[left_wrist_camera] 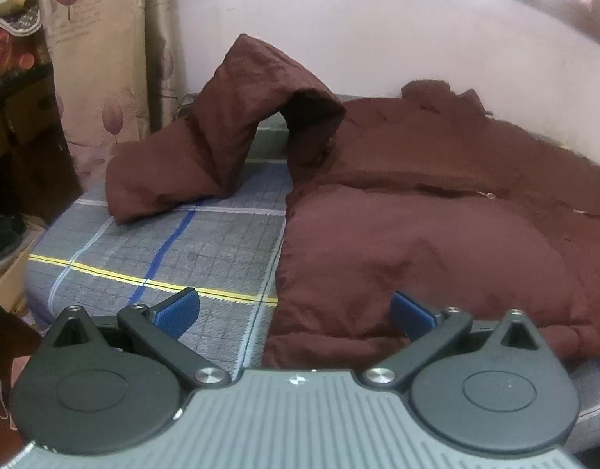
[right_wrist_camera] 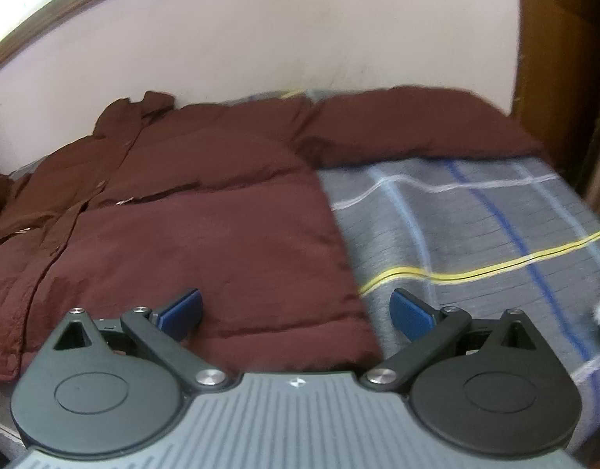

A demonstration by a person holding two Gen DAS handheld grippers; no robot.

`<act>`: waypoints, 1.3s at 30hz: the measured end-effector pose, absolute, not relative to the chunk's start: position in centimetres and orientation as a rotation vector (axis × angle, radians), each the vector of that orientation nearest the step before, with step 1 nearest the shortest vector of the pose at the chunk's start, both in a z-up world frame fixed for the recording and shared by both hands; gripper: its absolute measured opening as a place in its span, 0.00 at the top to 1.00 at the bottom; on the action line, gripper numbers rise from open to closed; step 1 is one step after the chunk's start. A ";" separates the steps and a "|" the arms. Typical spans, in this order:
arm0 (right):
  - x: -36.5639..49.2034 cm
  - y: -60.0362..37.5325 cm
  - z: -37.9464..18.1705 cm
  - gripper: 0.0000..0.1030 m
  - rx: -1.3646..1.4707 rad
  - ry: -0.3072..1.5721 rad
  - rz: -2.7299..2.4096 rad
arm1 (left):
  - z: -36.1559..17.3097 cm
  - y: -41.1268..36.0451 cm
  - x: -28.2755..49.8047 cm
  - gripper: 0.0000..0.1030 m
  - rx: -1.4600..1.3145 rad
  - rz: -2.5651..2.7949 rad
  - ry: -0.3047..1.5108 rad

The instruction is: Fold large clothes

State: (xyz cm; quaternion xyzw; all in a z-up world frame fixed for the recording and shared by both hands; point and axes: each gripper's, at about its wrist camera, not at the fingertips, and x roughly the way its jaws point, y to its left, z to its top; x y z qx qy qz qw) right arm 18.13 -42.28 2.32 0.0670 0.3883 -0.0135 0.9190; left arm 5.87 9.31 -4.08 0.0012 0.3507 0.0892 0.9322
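a dark maroon puffy jacket (left_wrist_camera: pixel 436 234) lies spread front-up on a bed covered by a grey plaid sheet (left_wrist_camera: pixel 175 250) with blue, white and yellow lines. the jacket is the landmark here. its collar (left_wrist_camera: pixel 429 92) lies at the far edge, touching a pale wall (left_wrist_camera: pixel 378 31). its hem is the near edge.

in the left wrist view, the left gripper (left_wrist_camera: pixel 296 312) hovers just before the jacket's near left corner. its jaws are spread wide and grip nothing. one blue pad (left_wrist_camera: pixel 179 310) is over bare sheet, left of the jacket. the other pad (left_wrist_camera: pixel 411 312) is over the jacket's hem. the left sleeve (left_wrist_camera: pixel 206 148) stands up in an arch beside the jacket's shoulder, and its cuff rests on the sheet. left of that sleeve hangs a beige curtain (left_wrist_camera: pixel 93 58) with a pink tulip print.

in the right wrist view, the right gripper (right_wrist_camera: pixel 296 310) hovers just before the jacket's near right corner, jaws also spread wide and empty. one pad (right_wrist_camera: pixel 183 310) is over the jacket, the other (right_wrist_camera: pixel 411 312) over sheet to its right. the right sleeve (right_wrist_camera: pixel 413 129) lies flat, stretched away from the jacket's shoulder along the far side of the bed. a brown wooden panel (right_wrist_camera: pixel 554 58) stands to the right of that sleeve. this view is slightly blurred.
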 end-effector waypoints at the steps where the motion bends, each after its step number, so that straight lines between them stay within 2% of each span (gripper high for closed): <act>1: 18.3 -42.2 2.1 0.00 0.152 0.802 -0.014 | -4.1 9.3 5.9 0.00 0.005 0.187 0.717; 23: 18.4 -41.3 1.6 0.00 0.151 0.816 0.010 | -5.0 8.5 5.9 0.00 0.048 0.185 0.704; 33: 18.1 -39.7 1.4 0.01 0.044 0.786 -0.040 | -5.7 8.0 5.7 0.00 0.089 0.192 0.676; 39: 17.5 -41.1 2.0 0.01 0.119 0.732 -0.029 | -5.6 9.5 5.7 0.01 0.004 0.143 0.730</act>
